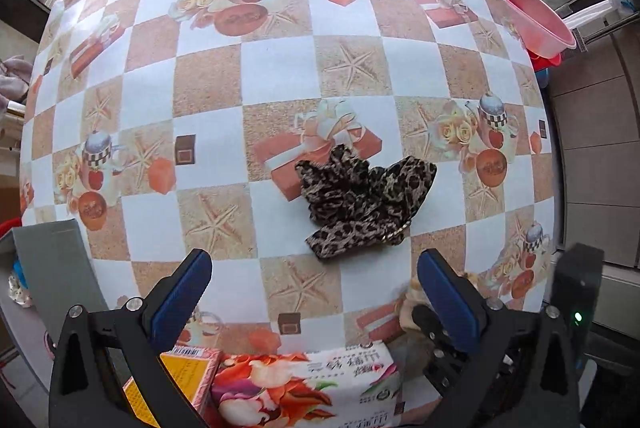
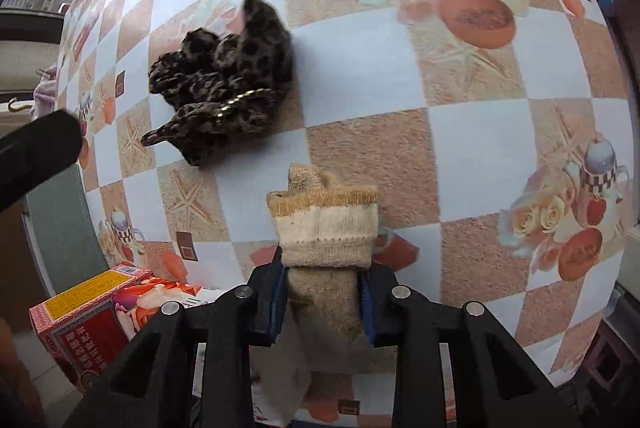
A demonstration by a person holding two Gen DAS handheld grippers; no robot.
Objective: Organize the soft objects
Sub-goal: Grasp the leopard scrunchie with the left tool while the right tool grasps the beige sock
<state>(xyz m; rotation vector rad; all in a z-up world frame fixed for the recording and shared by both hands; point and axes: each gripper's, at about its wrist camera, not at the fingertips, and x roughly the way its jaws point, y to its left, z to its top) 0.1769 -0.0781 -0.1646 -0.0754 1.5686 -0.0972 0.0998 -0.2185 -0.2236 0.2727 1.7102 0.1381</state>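
A crumpled leopard-print cloth (image 1: 360, 198) with a small gold chain lies on the checkered tablecloth, just beyond my left gripper (image 1: 314, 292), which points down at the table with its blue pads wide apart and nothing between them. In the right wrist view the same leopard-print cloth (image 2: 224, 84) sits to the upper left. My right gripper (image 2: 322, 302) is shut on a folded beige knitted sock (image 2: 326, 228), whose cuff sticks out past the fingertips. A bit of that sock (image 1: 408, 302) shows beside the left gripper's right finger.
A flowered packet (image 1: 304, 384) and a red and yellow box (image 2: 80, 320) lie at the table's near edge. A pink basin (image 1: 536, 20) stands off the far right corner. A grey panel (image 1: 60, 268) is at the left. The left gripper's dark body (image 2: 36, 152) intrudes at left.
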